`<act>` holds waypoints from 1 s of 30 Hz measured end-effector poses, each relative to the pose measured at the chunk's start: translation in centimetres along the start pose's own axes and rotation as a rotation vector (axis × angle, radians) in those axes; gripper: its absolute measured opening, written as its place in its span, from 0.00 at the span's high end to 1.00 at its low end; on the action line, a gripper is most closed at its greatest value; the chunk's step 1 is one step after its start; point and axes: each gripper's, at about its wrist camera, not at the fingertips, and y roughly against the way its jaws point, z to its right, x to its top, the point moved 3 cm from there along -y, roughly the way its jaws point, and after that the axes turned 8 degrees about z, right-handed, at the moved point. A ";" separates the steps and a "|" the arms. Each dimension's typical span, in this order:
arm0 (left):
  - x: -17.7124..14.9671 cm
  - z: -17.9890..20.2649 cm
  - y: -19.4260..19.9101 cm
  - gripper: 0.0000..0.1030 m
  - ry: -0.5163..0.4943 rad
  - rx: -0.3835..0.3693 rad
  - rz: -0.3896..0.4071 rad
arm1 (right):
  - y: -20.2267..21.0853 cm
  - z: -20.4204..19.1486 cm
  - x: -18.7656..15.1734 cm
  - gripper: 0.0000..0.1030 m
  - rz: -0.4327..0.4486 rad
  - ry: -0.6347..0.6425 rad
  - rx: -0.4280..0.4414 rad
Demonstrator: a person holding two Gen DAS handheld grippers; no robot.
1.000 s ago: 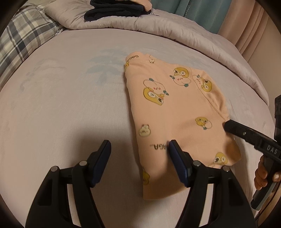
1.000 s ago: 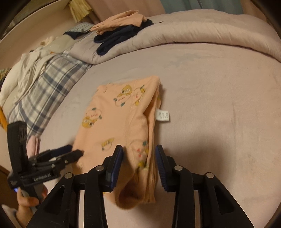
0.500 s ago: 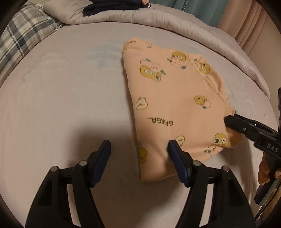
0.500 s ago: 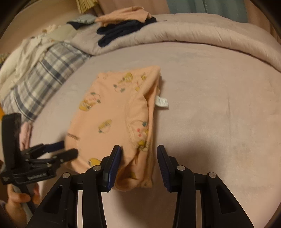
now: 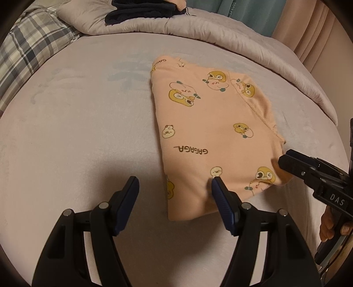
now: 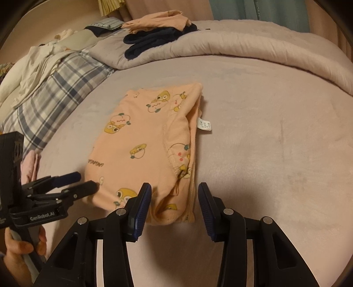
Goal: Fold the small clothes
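A peach garment [image 5: 211, 136] with yellow duck prints lies folded flat on the lilac bed sheet [image 5: 77, 132]. My left gripper [image 5: 174, 187] stands open over its near left corner; the right finger rests against the cloth and the left finger is over bare sheet. In the right wrist view the garment [image 6: 150, 143] shows its thick folded edge and a white care label [image 6: 204, 124]. My right gripper [image 6: 174, 192] is open, and the near end of that edge lies loose between its fingers. The left gripper [image 6: 85, 181] shows at the garment's left corner, and the right gripper [image 5: 286, 163] at its right corner.
A rolled grey duvet [image 6: 253, 44] runs along the back of the bed, with dark navy clothes [image 6: 154, 37] and a peach piece [image 6: 158, 21] piled on it. A plaid blanket [image 6: 55, 88] and white clothes [image 6: 33, 64] lie at the left. Curtains [image 5: 308, 26] hang behind.
Both grippers shifted slightly along the garment's near edge and the right one rolled a little. The garment stays folded on the sheet. Neither gripper's opening visibly changed.
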 end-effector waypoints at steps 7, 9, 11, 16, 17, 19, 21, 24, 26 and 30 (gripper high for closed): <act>-0.1 -0.1 0.4 0.27 0.008 0.012 0.008 | 0.0 -0.3 0.2 0.54 0.005 0.004 0.002; -0.1 -0.3 0.4 0.27 0.012 0.013 0.008 | -0.1 -0.3 0.2 0.52 0.004 0.004 0.003; -0.1 -0.4 0.2 0.27 0.021 0.011 0.004 | -0.2 -0.3 0.2 0.52 0.003 0.005 0.001; -0.1 -0.7 -0.2 0.24 0.023 0.017 0.000 | -0.8 -0.5 0.3 0.50 -0.011 0.008 -0.009; -0.2 -0.8 -0.3 0.24 0.022 0.021 -0.001 | -0.9 -0.5 0.2 0.50 -0.015 0.007 -0.010; -0.2 -1.0 -0.6 0.24 0.020 0.024 -0.004 | -1.0 -0.5 0.1 0.50 -0.020 0.006 -0.007; -0.2 -1.2 -0.7 0.24 0.022 0.012 -0.005 | -1.1 -0.5 0.0 0.50 -0.026 0.006 -0.007; -0.1 -1.4 -0.8 0.24 0.012 0.024 0.000 | -1.2 -0.5 0.0 0.50 -0.031 0.004 -0.004; -0.1 -1.3 -0.8 0.24 -0.007 0.033 0.009 | -1.3 -0.5 -0.1 0.50 -0.033 0.003 -0.004; -0.1 -1.2 -0.8 0.24 -0.032 0.040 0.013 | -1.3 -0.5 -0.2 0.50 -0.035 0.002 -0.004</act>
